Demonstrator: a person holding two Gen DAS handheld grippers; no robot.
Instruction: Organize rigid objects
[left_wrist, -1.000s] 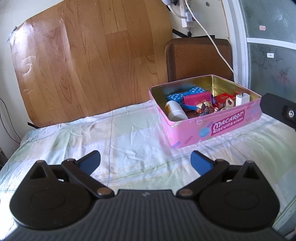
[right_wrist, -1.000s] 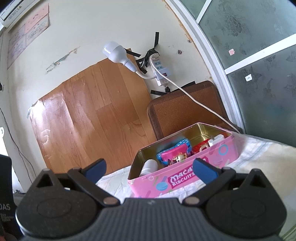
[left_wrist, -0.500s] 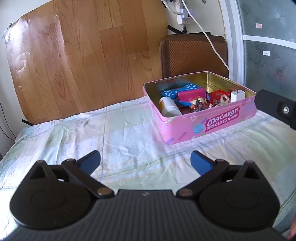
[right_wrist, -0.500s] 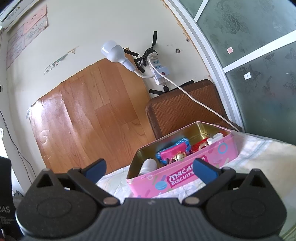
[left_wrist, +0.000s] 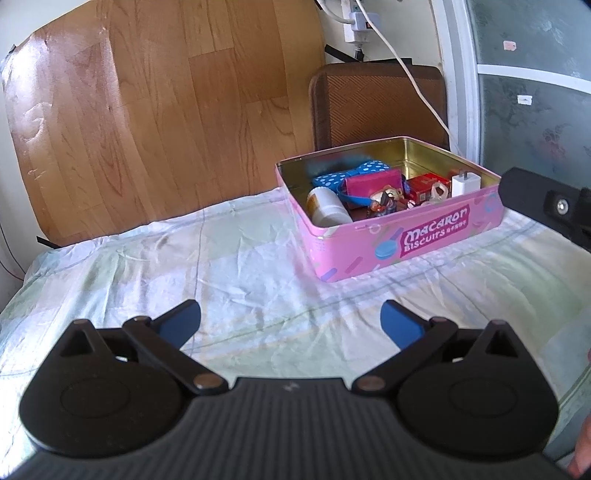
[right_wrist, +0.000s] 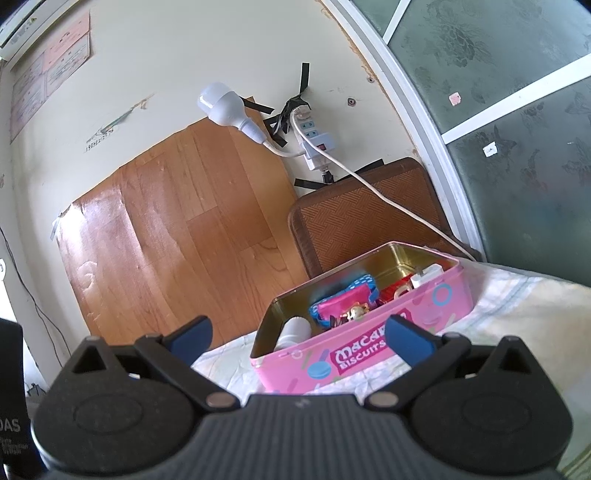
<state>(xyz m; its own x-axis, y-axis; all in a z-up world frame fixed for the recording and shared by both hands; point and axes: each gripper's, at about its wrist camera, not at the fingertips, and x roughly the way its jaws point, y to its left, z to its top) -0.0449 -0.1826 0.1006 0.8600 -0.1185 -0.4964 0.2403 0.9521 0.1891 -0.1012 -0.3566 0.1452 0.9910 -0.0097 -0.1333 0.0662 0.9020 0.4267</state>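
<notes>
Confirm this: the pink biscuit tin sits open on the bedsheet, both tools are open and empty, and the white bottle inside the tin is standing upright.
One thing is wrong. The white bottle lies on its side in the biscuit tin, as the left wrist view shows. The rest holds: the tin sits open on the bedsheet, and the left tool and right tool are open and empty.

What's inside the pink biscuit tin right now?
The pink tin holds a white bottle, blue dotted pouch, magenta pouch, red box and white charger; anything underneath is hidden.
</notes>
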